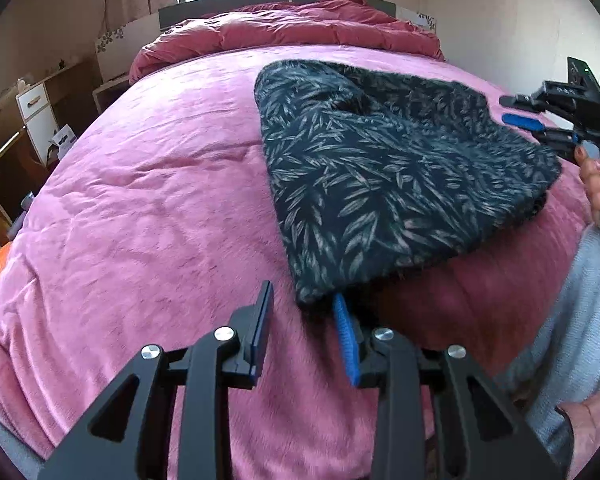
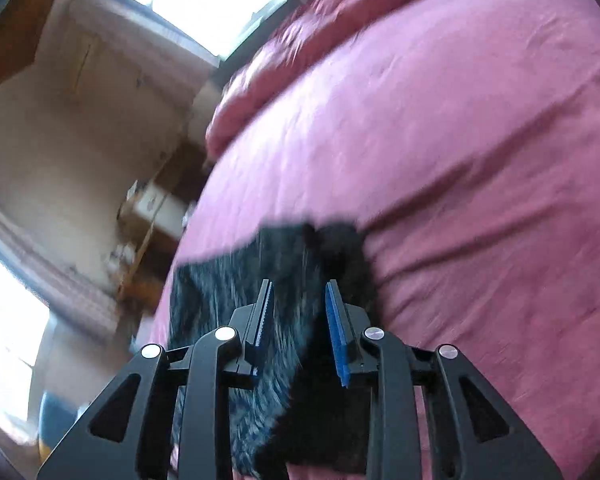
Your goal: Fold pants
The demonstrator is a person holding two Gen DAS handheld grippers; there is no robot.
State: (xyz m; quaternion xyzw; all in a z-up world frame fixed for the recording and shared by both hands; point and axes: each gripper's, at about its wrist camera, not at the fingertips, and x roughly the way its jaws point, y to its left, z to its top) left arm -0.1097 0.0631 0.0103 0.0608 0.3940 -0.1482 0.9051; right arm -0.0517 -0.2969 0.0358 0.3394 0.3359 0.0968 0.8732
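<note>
On the pink bed (image 1: 148,184) lie the folded dark leaf-print pants (image 1: 380,184); left gripper (image 1: 304,312) and right gripper (image 2: 298,300) both stand apart, unclamped. No readable writing.

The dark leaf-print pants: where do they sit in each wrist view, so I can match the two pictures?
Left wrist view: the pants lie folded right of centre on the pink blanket, near corner by the left gripper.
Right wrist view: blurred, bottom centre, behind the right gripper.
Shared landmark: the rumpled red quilt at the bed's head.
</note>
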